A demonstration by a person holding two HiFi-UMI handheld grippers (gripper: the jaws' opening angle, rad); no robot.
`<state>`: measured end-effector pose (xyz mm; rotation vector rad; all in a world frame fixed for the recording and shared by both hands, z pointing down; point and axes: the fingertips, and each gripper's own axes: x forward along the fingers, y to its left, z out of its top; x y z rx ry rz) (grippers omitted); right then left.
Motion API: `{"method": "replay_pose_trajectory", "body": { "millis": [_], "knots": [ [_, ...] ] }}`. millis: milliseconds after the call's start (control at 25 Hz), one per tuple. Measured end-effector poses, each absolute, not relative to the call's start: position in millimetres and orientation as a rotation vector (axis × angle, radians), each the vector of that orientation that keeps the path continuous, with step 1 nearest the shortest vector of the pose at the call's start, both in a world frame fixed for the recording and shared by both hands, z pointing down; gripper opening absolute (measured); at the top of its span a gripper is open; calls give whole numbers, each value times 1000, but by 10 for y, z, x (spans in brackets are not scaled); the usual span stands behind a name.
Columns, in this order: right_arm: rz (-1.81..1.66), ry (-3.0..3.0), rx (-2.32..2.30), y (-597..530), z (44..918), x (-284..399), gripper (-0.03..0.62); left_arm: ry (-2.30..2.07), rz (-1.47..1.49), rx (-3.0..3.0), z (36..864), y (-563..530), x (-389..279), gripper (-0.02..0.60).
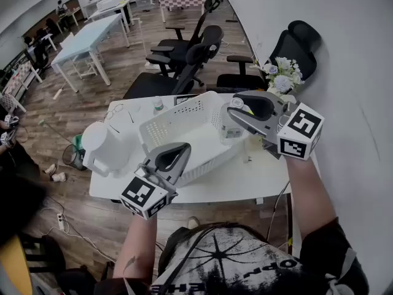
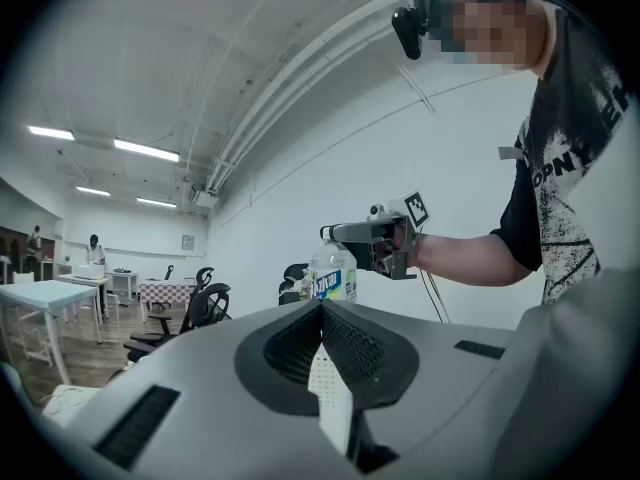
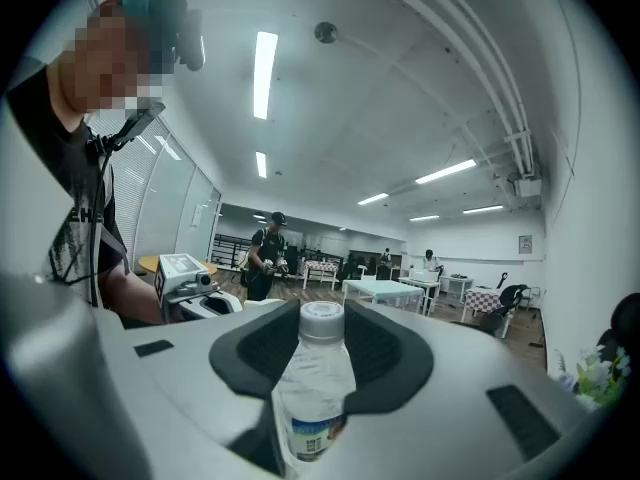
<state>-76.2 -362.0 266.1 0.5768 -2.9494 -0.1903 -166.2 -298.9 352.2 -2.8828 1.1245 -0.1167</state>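
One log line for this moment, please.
left gripper: shut on basket | right gripper: shut on bottle | bottle: upright | basket: on table

This is a big open office. Black office chairs [image 1: 184,51] stand just behind the white desk [image 1: 245,177]. More long tables [image 1: 92,35] stand farther back on the wood floor [image 1: 129,72], under strip lights [image 3: 265,68].

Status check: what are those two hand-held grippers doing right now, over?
Left hand-held gripper shut on wall of white basket. Right hand-held gripper shut on water bottle, by basket's right end. Nothing seen blocking either.
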Motion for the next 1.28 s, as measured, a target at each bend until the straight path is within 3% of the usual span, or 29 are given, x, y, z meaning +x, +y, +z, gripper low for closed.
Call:
{"method": "replay_pose_trajectory", "body": {
  "millis": [760, 1280],
  "knots": [
    [-44, -2780, 886, -3201, 3399, 893, 152, 878, -184, -2998, 3767, -2714, -114, 11],
    [72, -2715, 982, -3082, 4398, 1334, 152, 908, -279, -3094, 4259, -2560, 230, 11]
  ]
}}
